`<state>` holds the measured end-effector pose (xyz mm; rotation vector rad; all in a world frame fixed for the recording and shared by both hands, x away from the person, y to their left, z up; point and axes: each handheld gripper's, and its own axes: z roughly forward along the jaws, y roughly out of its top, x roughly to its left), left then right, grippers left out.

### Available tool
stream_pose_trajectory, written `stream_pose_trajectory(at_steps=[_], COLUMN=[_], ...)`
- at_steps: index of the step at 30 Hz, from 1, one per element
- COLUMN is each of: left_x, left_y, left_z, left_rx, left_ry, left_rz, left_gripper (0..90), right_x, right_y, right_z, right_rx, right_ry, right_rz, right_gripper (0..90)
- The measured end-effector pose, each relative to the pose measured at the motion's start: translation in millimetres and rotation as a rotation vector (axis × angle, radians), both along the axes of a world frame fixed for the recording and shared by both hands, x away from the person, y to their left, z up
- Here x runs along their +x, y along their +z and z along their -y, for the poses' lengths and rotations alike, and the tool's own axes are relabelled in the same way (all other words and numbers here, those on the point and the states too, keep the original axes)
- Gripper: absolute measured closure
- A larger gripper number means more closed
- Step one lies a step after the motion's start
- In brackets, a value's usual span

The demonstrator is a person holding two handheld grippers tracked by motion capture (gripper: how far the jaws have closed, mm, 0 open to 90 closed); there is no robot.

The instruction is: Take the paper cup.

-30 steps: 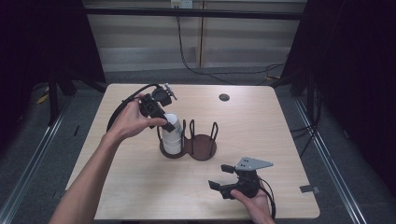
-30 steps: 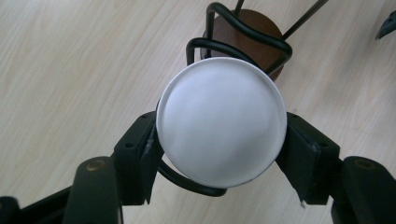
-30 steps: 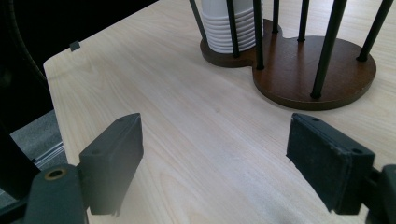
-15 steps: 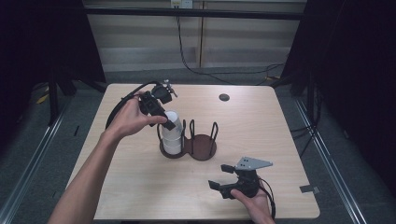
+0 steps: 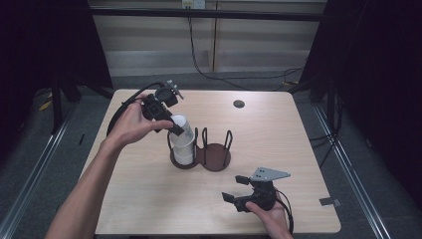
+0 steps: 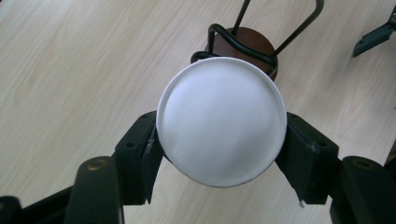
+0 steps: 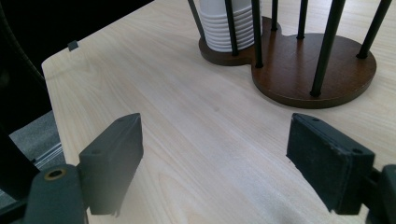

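A brown two-ring holder (image 5: 215, 158) with black wire posts stands mid-table. Its left ring holds a stack of white paper cups (image 5: 183, 147); the right ring's base is bare. My left gripper (image 5: 177, 127) comes in from the left and is shut on the topmost white cup (image 5: 180, 122). In the left gripper view both jaws press the sides of that cup (image 6: 222, 119), whose round flat end faces the camera, with the holder (image 6: 252, 39) behind it. My right gripper (image 5: 234, 188) rests low near the front edge, open, and points toward the holder (image 7: 299, 70) and the cup stack (image 7: 224, 23).
A small dark disc (image 5: 238, 103) lies at the back of the table. A grey tag (image 5: 326, 201) sits by the front right corner. The wooden table (image 5: 298, 144) ends close behind my right hand. Dark curtains stand on both sides.
My left gripper has drawn slightly up and back with the top cup. The right gripper has not moved.
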<state>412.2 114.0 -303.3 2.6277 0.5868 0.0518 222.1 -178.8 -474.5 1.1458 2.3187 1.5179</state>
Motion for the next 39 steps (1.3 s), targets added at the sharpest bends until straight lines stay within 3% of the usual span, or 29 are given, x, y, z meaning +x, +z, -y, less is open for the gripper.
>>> stream_pose_trajectory(at_steps=[28, 39], left_x=[-14.6, -18.8], left_y=[19.9, 16.7], left_z=[-21.4, -34.4], left_rx=[-0.130, -0.224], left_ry=[0.025, 0.052], left_rz=[0.053, 0.074], left_gripper=[36.4, 36.4], right_x=[0.6, 1.6], right_y=[-0.6, -1.5], right_z=[-0.2, -1.2], right_rx=[0.003, 0.000], right_ry=[-0.008, -0.013], right_rz=[-0.003, -0.006], right_gripper=[18.2, 18.2])
